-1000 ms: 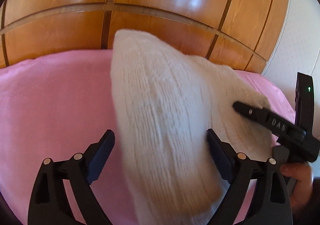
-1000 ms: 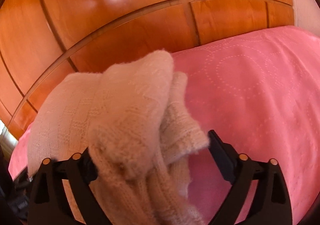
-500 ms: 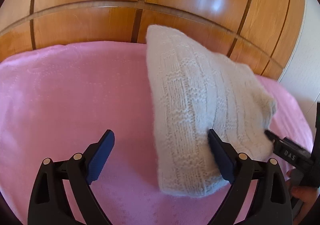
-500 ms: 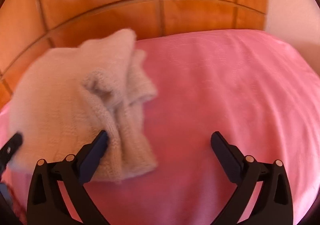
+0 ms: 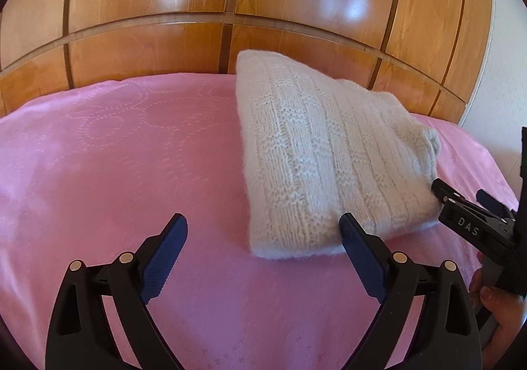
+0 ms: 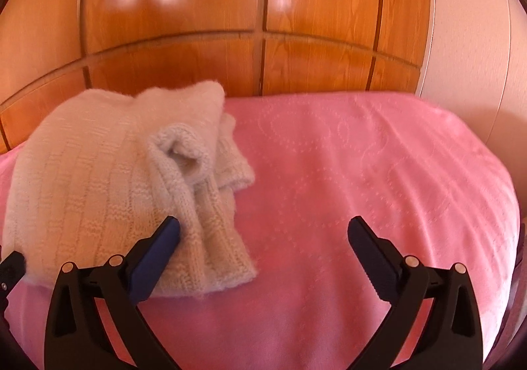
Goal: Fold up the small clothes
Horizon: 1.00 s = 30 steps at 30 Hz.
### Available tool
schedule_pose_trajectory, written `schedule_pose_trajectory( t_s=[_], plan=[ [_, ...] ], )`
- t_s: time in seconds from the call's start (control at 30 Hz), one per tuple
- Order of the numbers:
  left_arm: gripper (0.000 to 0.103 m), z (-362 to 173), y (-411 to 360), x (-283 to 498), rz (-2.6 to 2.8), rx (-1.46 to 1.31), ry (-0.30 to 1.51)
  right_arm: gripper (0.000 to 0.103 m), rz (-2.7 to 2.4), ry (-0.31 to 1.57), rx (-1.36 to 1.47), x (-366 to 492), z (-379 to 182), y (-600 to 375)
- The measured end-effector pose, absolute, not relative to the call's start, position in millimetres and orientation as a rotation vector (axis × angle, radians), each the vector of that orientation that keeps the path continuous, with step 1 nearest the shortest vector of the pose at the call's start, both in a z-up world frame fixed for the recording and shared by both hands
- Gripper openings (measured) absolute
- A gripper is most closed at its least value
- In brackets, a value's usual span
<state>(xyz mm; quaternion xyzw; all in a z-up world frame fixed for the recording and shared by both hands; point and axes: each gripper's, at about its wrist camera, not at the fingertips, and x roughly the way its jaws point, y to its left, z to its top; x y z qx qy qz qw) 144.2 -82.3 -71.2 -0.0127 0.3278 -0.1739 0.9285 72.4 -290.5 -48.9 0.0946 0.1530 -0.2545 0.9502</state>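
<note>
The cream ribbed knitted garment (image 5: 316, 156) lies folded into a thick bundle on the pink quilted bedspread (image 5: 108, 152), close to the glossy wooden panelled wall (image 5: 197, 7) behind the bed. Seen from the right wrist, the garment (image 6: 108, 185) shows a rolled cuff or sleeve end bunched on its top and right edge, so the fold looks loose there and probably needs tidying.

The left black two-finger gripper (image 5: 263, 235) has its blue-padded jaws spread wide and grips nothing; its right pad sits at the garment's near edge, the left one over bare bedspread. The right black two-finger gripper (image 6: 263, 235) is likewise spread wide and empty, its left pad at the garment's near right side, and it appears in the left view (image 5: 461, 205) just beside the bundle. I judge both sit released beside the garment so the bundle can rest settled on its own.

The bedspread (image 6: 362, 172), stitched with dotted swirls, reaches the wooden wall (image 6: 230, 7), and a pale plaster wall (image 6: 461, 40) adjoins that on the right.
</note>
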Motion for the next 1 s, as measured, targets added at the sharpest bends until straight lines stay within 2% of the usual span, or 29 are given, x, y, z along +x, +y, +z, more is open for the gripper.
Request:
schedule_pose_trajectory(
  t_s=[0.23,0.27,0.7,1.0],
  plan=[
    [0.096,-57,-83,122,-0.236,0.025,0.555,0.101,-0.522,0.275,0.165,56,-48,-275],
    [0.099,-54,-83,118,-0.207,0.035,0.532,0.101,-0.518,0.272,0.170,54,-49,-276],
    [0.099,-45,-73,90,-0.096,0.029,0.496,0.101,-0.495,0.201,0.188,31,-50,-266],
    [0.099,-35,-78,64,-0.074,0.068,0.314,0.101,-0.491,0.087,0.179,6,-50,-253]
  ],
)
